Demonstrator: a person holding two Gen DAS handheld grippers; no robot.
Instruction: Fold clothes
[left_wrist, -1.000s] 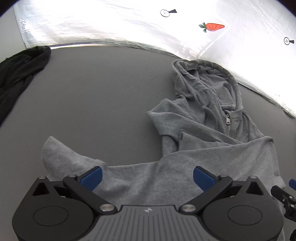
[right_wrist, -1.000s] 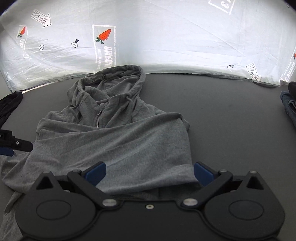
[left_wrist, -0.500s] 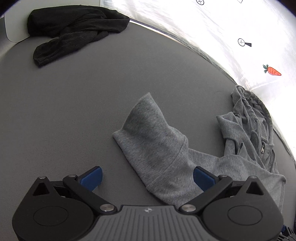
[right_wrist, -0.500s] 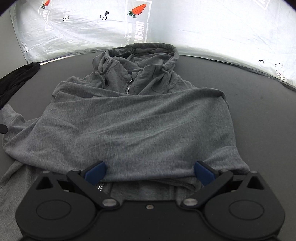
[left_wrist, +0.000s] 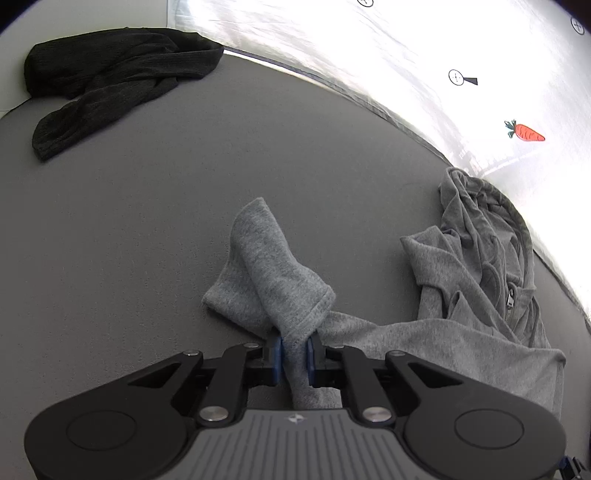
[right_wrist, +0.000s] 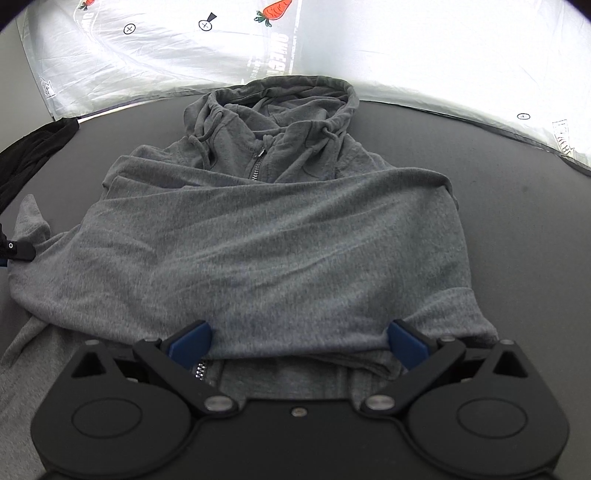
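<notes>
A grey zip hoodie (right_wrist: 266, 240) lies on the dark grey table, hood toward the far wall, with one sleeve folded across its chest. My left gripper (left_wrist: 294, 356) is shut on the other sleeve (left_wrist: 273, 280) near its cuff, at the hoodie's left side. The hoodie body shows at the right of the left wrist view (left_wrist: 480, 295). My right gripper (right_wrist: 299, 339) is open, its blue fingers (right_wrist: 190, 341) resting at the near edge of the folded sleeve. The left gripper's tip shows at the left edge of the right wrist view (right_wrist: 14, 251).
A black garment (left_wrist: 110, 81) lies bunched at the table's far left; it also shows in the right wrist view (right_wrist: 29, 155). A white sheet printed with carrots (right_wrist: 332, 40) hangs behind the table. The grey table surface (left_wrist: 129, 229) stretches left of the sleeve.
My left gripper has swung left to the loose sleeve and shut on it near the cuff. My right gripper has moved forward over the hoodie's near edge and stays open.
</notes>
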